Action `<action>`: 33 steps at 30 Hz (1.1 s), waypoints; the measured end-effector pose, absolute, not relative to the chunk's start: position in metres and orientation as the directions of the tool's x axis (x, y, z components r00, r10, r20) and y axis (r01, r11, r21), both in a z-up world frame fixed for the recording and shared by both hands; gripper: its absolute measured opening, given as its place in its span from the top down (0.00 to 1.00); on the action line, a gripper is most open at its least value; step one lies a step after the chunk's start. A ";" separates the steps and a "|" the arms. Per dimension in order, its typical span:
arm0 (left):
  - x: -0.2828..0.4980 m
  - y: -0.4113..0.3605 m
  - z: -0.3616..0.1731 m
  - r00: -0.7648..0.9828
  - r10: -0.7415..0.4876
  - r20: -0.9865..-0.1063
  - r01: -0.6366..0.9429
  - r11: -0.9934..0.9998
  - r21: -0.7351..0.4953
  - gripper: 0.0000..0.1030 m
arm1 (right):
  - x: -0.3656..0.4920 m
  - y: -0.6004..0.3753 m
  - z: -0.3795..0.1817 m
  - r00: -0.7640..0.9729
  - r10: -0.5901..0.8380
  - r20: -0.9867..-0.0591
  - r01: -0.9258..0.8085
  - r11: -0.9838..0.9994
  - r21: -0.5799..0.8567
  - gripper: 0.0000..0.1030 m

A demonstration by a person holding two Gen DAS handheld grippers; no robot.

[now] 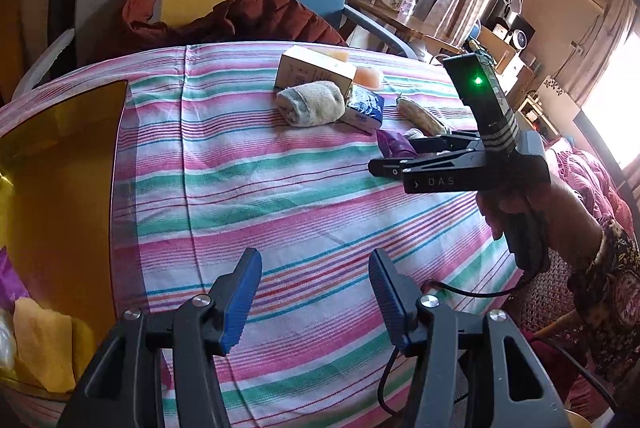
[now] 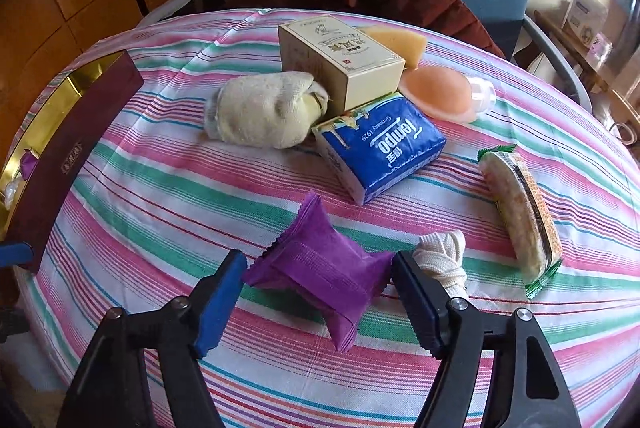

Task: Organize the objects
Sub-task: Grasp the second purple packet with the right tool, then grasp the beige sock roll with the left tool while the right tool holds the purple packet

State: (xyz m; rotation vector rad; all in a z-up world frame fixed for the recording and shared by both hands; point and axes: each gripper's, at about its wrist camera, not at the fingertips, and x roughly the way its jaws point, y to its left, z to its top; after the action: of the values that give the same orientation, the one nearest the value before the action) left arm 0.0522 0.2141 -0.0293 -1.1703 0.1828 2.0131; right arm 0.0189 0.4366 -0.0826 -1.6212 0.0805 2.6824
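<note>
A: The right gripper (image 2: 318, 292) brackets the crinkled purple foil packet (image 2: 320, 268) on the striped-cloth table (image 2: 160, 195). Its blue-padded fingers (image 2: 218, 302) stand at either end of the packet, at most brushing its crimped edges; I'd say not clamped yet.

B: Then close squarely on the padded middle, not the crimped ends, and keep clear of the knotted white cloth bundle (image 2: 442, 260) just right of the packet.

A: The left gripper (image 1: 316, 292)?

B: Fingers apart, nothing between them, over bare cloth. The dark red box with the gold lining (image 2: 68, 131) lies far left of the packet, probably the destination.

A: Count?

B: Beyond the packet: one blue Tempo tissue pack (image 2: 380, 147), one cream carton (image 2: 340, 61), one rolled pale sock (image 2: 260, 111), one yellow sponge wedge (image 2: 400, 41), one peach silicone pad (image 2: 438, 95). Right of the packet: one green-edged wafer pack (image 2: 520, 216). One purple packet, one bundle.
</note>
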 end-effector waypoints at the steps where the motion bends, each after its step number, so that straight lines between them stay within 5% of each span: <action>1: 0.049 0.217 -0.029 -0.267 0.554 -0.788 -0.689 -0.682 -0.246 0.45 | 0.019 0.437 -0.085 -0.458 -0.022 -0.889 -0.040 -0.998 0.045 0.36; 13: -0.007 0.276 -0.041 -0.274 0.498 -0.823 -0.656 -0.722 -0.219 0.45 | 0.024 0.448 -0.080 -0.457 -0.068 -0.887 -0.110 -0.985 0.132 0.47; 18: -0.039 0.306 -0.042 -0.284 0.504 -0.816 -0.630 -0.740 -0.237 0.33 | 0.024 0.450 -0.080 -0.448 -0.090 -0.889 -0.136 -0.976 0.167 0.50; 27: -0.049 0.376 -0.051 -0.408 0.405 -0.818 -0.787 -0.611 0.090 0.30 | 0.026 0.462 -0.081 -0.438 -0.155 -0.886 -0.175 -0.951 0.253 0.50; 33: -0.054 0.389 -0.069 -0.386 0.386 -0.838 -0.812 -0.573 0.110 0.28 | 0.026 0.466 -0.081 -0.437 -0.183 -0.881 -0.188 -0.939 0.288 0.50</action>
State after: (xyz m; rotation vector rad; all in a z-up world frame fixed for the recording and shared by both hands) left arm -0.0539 0.3891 -0.0693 -1.0316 0.6736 2.0162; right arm 0.0259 0.4663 -0.0809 -1.6656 0.5479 2.6029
